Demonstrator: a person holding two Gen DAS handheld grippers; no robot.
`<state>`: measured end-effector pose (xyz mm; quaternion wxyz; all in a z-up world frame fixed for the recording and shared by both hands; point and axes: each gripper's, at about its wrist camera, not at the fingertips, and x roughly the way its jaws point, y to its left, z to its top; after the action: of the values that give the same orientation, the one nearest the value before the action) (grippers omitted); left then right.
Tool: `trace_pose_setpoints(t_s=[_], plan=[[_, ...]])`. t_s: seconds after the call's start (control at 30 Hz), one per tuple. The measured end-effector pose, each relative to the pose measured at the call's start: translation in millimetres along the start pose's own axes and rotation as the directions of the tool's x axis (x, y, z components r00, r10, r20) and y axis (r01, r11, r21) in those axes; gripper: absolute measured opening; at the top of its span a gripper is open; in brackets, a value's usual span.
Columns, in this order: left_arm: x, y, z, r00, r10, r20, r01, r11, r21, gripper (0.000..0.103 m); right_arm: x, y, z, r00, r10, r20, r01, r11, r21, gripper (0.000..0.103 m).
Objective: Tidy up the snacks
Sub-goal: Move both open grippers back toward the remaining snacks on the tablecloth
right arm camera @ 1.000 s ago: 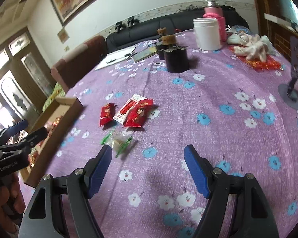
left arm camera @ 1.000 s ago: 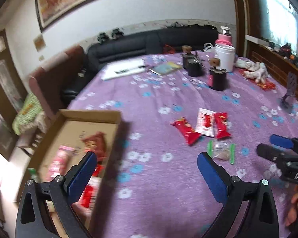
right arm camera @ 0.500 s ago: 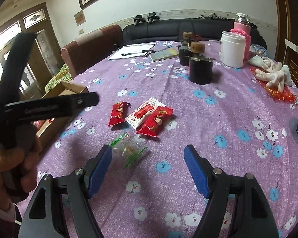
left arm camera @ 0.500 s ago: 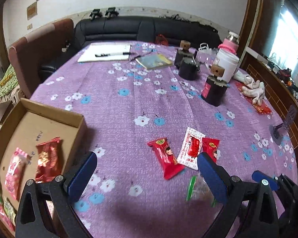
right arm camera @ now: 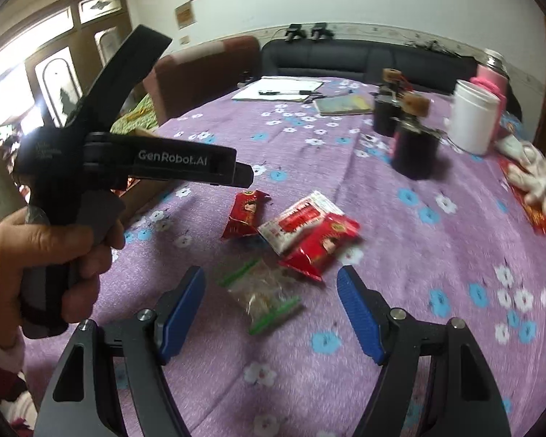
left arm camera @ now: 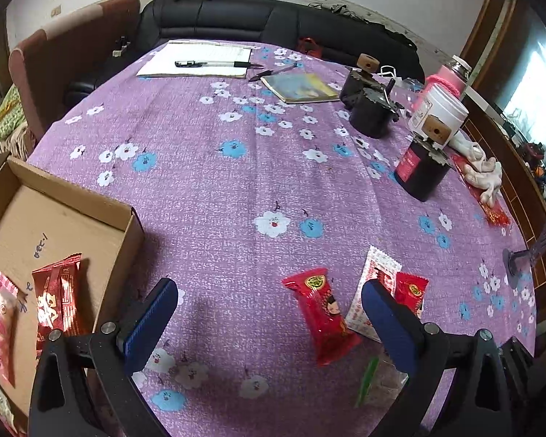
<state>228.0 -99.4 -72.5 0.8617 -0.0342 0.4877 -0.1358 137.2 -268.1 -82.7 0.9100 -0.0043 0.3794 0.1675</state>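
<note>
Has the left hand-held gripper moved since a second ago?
Yes. In the left wrist view the left hand-held gripper has swung away from the cardboard box, which slid toward the left edge, and now frames the red snack packet.

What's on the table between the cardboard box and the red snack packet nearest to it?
Nothing: in the left wrist view, only bare purple flowered tablecloth lies between the cardboard box and the red snack packet.

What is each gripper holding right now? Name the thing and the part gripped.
Nothing. The left gripper and the right gripper are both open and empty.
</note>
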Motion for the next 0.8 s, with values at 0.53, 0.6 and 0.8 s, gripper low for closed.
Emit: trace_pose_setpoints(t_s=[0.53,0.6,0.8], plan=[[21,-38,-15,0.998,0.063,-0.018,-0.058,0.976,0.21,0.097,39,12,-4,0.992,0.035,-0.122,-0.043,0.997,-0.07,0.056],[24,-38,-19,0.995,0.094,-0.019,-0.087,0.97,0.226,0.09,42,12,-5,0.992,0.023,-0.126,-0.032,0.997,-0.074,0.056],[27,-33,-20,0.994,0.107,-0.018,-0.1,0.969,0.225,0.071,39,9,-6,0.992,0.012,-0.128,-0.02,0.998,-0.064,0.036]])
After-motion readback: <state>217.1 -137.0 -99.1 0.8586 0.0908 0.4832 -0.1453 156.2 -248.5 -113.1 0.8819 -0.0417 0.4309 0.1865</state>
